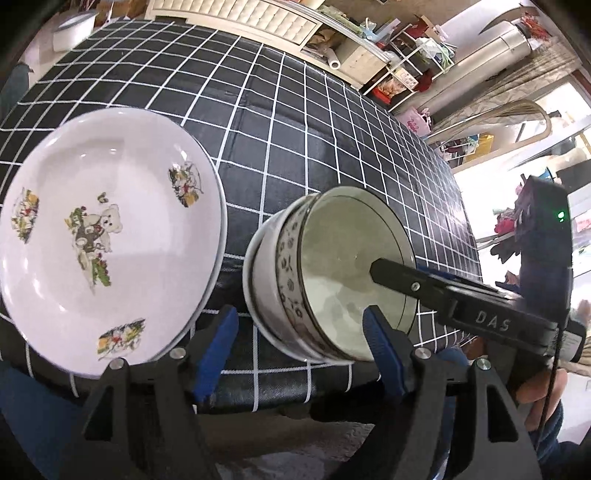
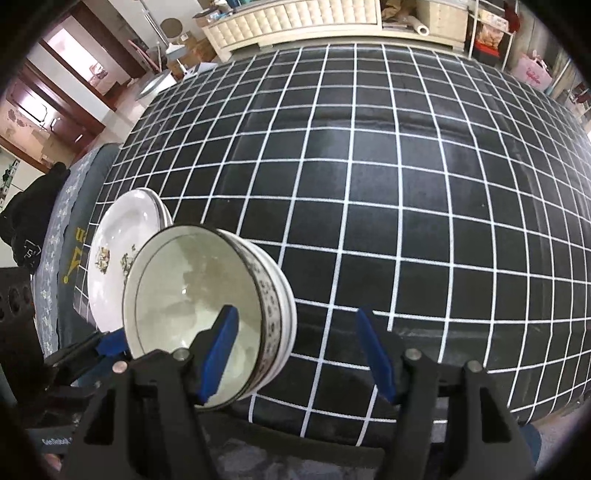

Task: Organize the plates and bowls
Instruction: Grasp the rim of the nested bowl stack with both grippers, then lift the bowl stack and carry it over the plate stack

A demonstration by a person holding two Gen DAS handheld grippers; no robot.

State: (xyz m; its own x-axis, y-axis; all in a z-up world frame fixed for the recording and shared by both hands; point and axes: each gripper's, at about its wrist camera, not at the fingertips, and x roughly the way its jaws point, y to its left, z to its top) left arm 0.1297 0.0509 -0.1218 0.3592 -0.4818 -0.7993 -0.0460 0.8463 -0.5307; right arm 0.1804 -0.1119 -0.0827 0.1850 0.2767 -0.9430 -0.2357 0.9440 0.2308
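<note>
The left gripper [image 1: 299,354] has its blue fingers [image 1: 214,354] spread apart with nothing between them; they hang over the near edge of the counter [image 1: 332,129], in the gap between plates and bowls. The right gripper [image 2: 299,354] is likewise released — its left finger [image 2: 219,354] sits in front of the bowl rim in its own view, the other over bare cloth, neither pressing on anything. From the left view, one black finger of the right gripper reaches over the bowl's mouth.

Just beyond the fingers, close to the near counter edge, the bowls [image 1: 332,273] are nested in a stack, the top one pale inside with a dark patterned band outside. Beside them, on their left, stands a stack of white plates [image 1: 103,236], the top one printed with a teddy bear. The two stacks are near each other but apart.

Farther back, the black cloth with white grid lines runs bare to the far edge — behind it a cream padded cabinet [image 2: 295,18].
</note>
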